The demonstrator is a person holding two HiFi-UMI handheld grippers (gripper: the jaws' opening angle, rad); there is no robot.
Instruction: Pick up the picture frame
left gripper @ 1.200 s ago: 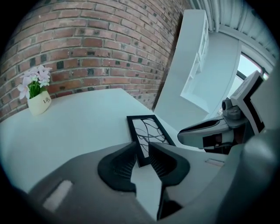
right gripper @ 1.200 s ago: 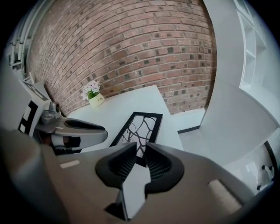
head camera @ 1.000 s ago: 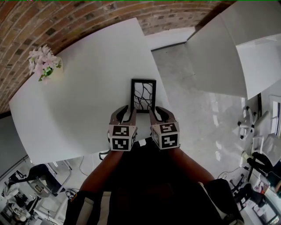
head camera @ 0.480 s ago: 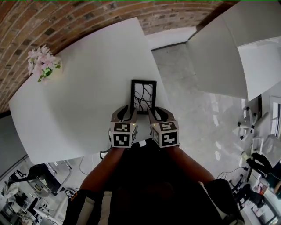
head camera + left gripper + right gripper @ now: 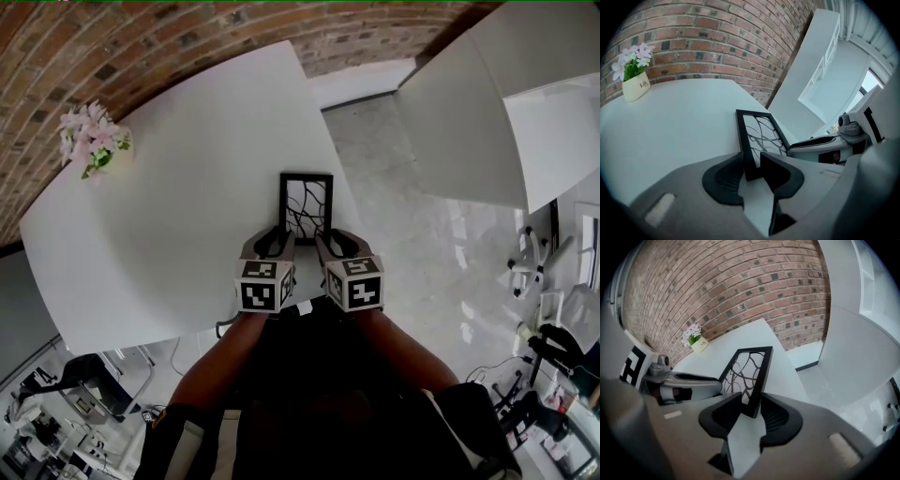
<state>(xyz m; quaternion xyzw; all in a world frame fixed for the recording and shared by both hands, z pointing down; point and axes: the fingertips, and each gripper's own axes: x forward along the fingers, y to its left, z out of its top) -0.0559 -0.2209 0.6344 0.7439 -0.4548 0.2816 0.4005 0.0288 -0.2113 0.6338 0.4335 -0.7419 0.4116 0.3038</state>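
The picture frame (image 5: pixel 306 204) is a slim rectangle with thin, flat black moulding. Its pale panel is crossed by dark, branching curved lines. Its long axis runs straight ahead from the two grippers towards the brick wall (image 5: pixel 141 47), and its near short edge lies right at their tips. It sits on a smooth, matt white table (image 5: pixel 169 216), close to the table edge on the right gripper's side.

The left gripper (image 5: pixel 275 239) is at the frame's near left corner. In the left gripper view, the black side rail (image 5: pixel 759 138) stands between the two dark, ribbed pads (image 5: pixel 723 180). The jaws are drawn narrow around that rail — no clear gap shows on either side of it.

The right gripper (image 5: pixel 330 239) mirrors this at the near right corner. In the right gripper view, the corner of the frame (image 5: pixel 747 371) is wedged between the jaws, which are set just as narrow, with the pads pressed to the moulding. The two grippers are just beside each other, and each carries a white cube with black square markers (image 5: pixel 263 286) behind its jaws.

Far ahead and off to the left of the left gripper, well apart from the frame, stands a small cream pot of pink and white flowers (image 5: pixel 94 141). It sits near the table's far edge, by the rough red brick.
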